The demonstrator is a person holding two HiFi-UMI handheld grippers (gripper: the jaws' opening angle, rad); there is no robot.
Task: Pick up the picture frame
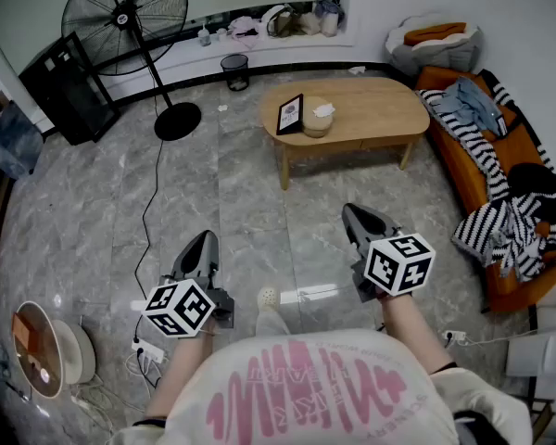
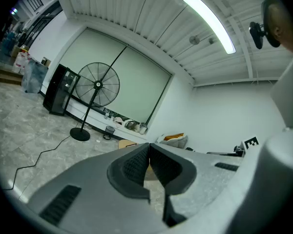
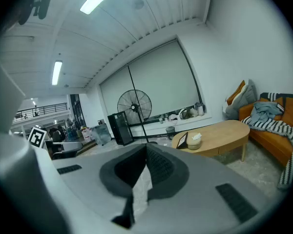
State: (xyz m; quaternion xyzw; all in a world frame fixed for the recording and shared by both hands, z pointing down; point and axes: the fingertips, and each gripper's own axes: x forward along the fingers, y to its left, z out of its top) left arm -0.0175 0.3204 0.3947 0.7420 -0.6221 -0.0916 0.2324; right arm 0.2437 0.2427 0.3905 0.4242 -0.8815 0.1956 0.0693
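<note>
Both tools idle, well short of the table.

- Left gripper (image 1: 204, 236): pads pressed together at the tips, nothing between them, as its own view (image 2: 149, 146) shows.
- Right gripper (image 1: 353, 210): also closed tip to tip and empty; same in its own view (image 3: 146, 148).
- Picture frame (image 1: 290, 114): stands at the left end of the oval wooden table (image 1: 375, 105), just beside a round pale container (image 1: 317, 117). Portrait format, long axis up, leaning back a little, its face turned toward the left of the room.

Key relation: in the head view the frame lies ahead of me, well apart from both tools, between their two lines but closer to the right one. My judgement is that the right hand has the shorter approach, and both sets of jaws must spread before anything can be taken. A pinch on the top edge or a side rail looks workable.

View differences:
- The right gripper view shows the frame (image 3: 182, 140) plainly, to the right of its jaw tips, with the container touching or nearly touching it.
- The left gripper view catches only a brown sliver of table (image 2: 128, 144) past its jaws. I cannot pick out the frame there.
- Only the head view gives the floor gap I have to cross.
</note>
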